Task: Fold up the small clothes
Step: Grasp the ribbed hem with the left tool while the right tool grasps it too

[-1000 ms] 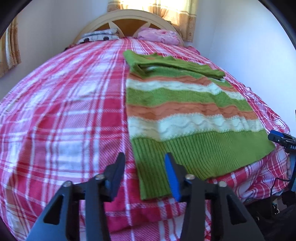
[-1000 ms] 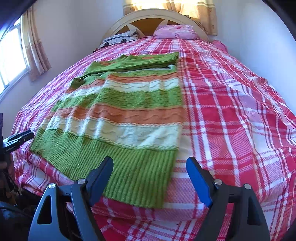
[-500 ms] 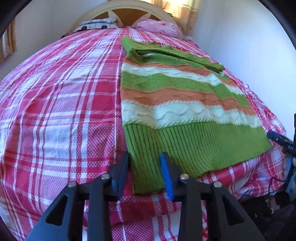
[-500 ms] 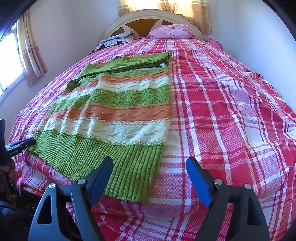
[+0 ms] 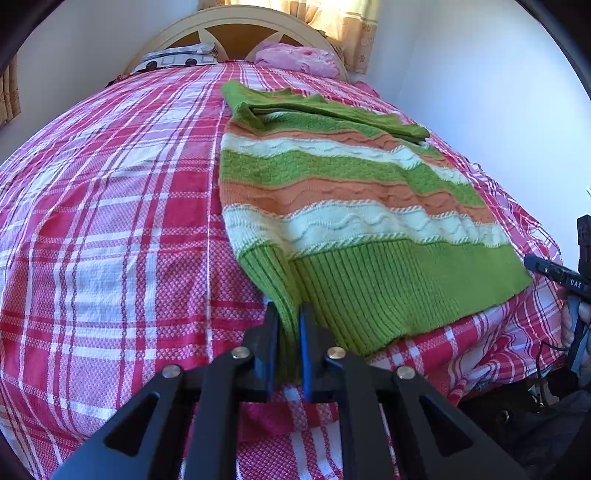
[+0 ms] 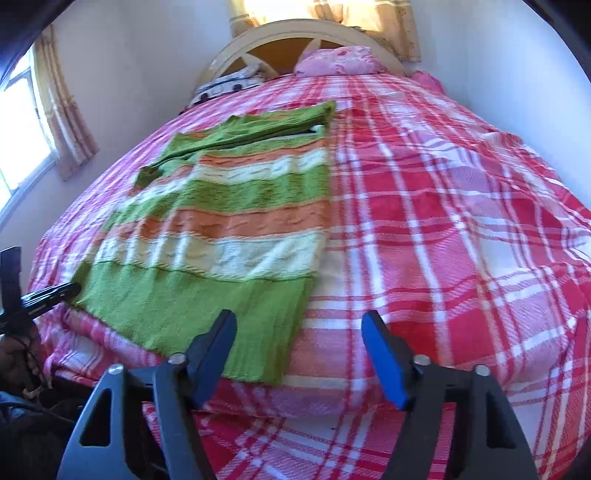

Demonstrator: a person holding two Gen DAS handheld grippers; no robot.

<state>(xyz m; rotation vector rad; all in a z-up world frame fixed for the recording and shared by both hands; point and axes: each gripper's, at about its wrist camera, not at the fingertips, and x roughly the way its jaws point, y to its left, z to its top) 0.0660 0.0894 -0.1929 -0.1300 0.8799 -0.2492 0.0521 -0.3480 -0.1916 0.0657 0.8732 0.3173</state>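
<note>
While the left gripper (image 5: 287, 345) is clamped on the near left corner of the ribbed hem of the green, orange and cream striped knitted sweater (image 5: 354, 206), the right gripper (image 6: 301, 356) hangs with its jaws spread and nothing between them above the hem's near right corner, which it should pinch with equal depth so that both corners lift level and the hem carries squarely toward the folded sleeves at the collar end. The sweater lies flat on the red-and-white plaid bedspread (image 5: 110, 221); beyond it stand a cream arched wooden headboard (image 5: 236, 26), 2 pillows, white walls and yellow curtains.
</note>
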